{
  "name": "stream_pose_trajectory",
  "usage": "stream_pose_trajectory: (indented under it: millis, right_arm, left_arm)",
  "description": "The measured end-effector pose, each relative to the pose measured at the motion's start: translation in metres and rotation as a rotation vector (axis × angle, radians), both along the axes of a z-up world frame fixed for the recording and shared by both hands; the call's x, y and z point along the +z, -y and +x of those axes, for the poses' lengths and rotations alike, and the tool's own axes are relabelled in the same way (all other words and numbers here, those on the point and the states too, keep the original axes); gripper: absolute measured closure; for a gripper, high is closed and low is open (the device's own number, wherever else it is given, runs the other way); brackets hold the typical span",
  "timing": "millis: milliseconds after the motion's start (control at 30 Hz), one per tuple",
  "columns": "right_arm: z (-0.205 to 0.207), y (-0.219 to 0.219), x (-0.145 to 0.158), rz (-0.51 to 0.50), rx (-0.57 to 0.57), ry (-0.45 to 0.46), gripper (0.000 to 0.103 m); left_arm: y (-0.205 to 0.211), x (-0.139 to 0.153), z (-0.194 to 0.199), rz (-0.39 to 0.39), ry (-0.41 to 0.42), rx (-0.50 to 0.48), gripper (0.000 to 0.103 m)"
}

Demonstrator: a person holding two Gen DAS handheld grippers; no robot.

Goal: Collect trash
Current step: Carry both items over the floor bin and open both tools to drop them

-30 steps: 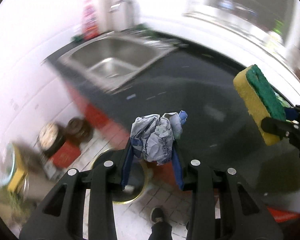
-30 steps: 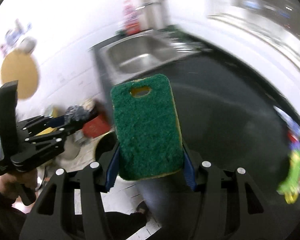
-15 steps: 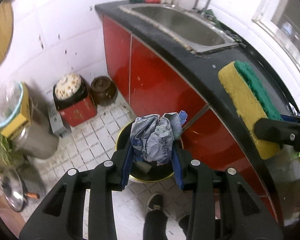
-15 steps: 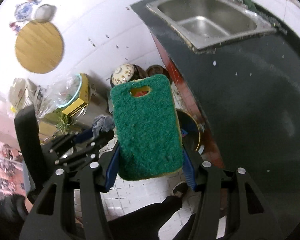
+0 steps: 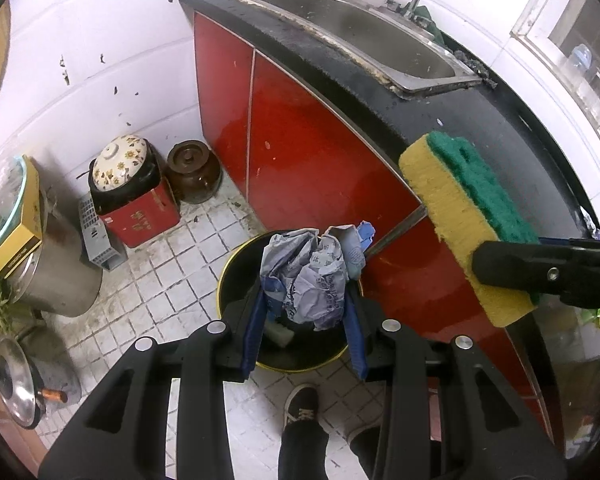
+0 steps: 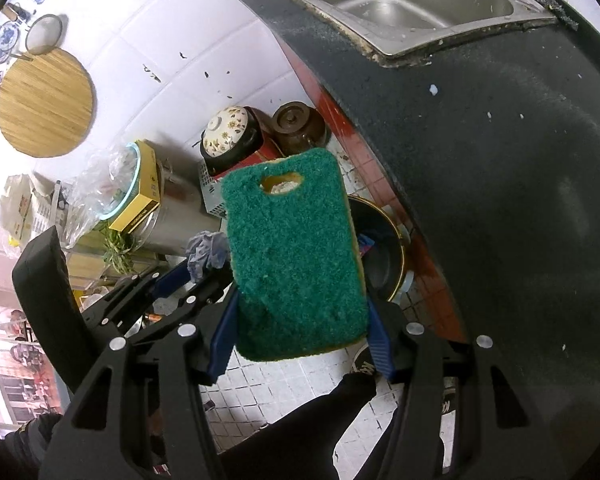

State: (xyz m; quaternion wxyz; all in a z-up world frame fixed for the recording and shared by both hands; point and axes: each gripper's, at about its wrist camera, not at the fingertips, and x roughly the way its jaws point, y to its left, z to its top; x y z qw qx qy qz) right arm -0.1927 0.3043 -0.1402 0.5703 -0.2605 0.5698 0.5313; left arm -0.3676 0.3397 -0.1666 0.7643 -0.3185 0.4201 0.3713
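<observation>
My left gripper (image 5: 306,304) is shut on a crumpled grey-blue paper wad (image 5: 312,276) and holds it above a black trash bin with a yellow rim (image 5: 236,280) on the tiled floor. My right gripper (image 6: 300,320) is shut on a green-and-yellow sponge (image 6: 296,256), held above the counter's edge. The sponge (image 5: 468,216) also shows at the right of the left wrist view. The bin (image 6: 384,248) is partly hidden behind the sponge in the right wrist view, where the left gripper with the wad (image 6: 206,250) shows at lower left.
A black countertop (image 6: 500,160) with a steel sink (image 5: 364,32) sits over red cabinet doors (image 5: 300,152). On the floor stand a floral-lidded pot on a red box (image 5: 124,176), a brown jar (image 5: 194,170), a steel pot (image 5: 56,264) and a pan (image 5: 16,388). My foot (image 5: 300,408) is near the bin.
Both grippers have swung from over the countertop out past its edge toward the floor. The wad now hangs over the bin. Both grips are unchanged.
</observation>
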Motion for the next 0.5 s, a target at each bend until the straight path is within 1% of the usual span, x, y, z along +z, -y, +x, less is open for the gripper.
stream_pose_trajectory:
  millis: [67,133,167,200,233,300,500]
  right_arm:
    - [0.0,-0.001,0.003,0.006,-0.003,0.007,0.047]
    - [0.0,-0.003,0.005,0.016,-0.004,0.013,0.046]
    - [0.0,-0.005,0.005,0.017,-0.005,0.014,0.044]
    - [0.001,-0.006,0.007,0.019,-0.009,0.017,0.04]
    - [0.002,-0.006,0.008,0.02,-0.012,0.014,0.038]
    - [0.004,-0.007,0.011,0.027,-0.021,0.015,0.029]
    - [0.009,-0.005,0.018,0.044,-0.026,0.013,0.028]
  left_arm:
    - [-0.002,0.0,0.002,-0.005,0.003,-0.009,0.066]
    - [-0.004,-0.001,0.004,-0.013,0.006,-0.014,0.057]
    - [-0.004,-0.001,0.005,-0.012,0.008,-0.011,0.042]
    - [-0.005,0.0,0.005,-0.007,0.014,-0.006,0.027]
    - [-0.005,0.0,0.004,0.002,0.016,0.005,0.025]
    - [-0.006,0.0,0.004,0.002,0.015,0.011,0.024]
    - [-0.005,-0.001,0.004,0.001,0.0,0.01,0.024]
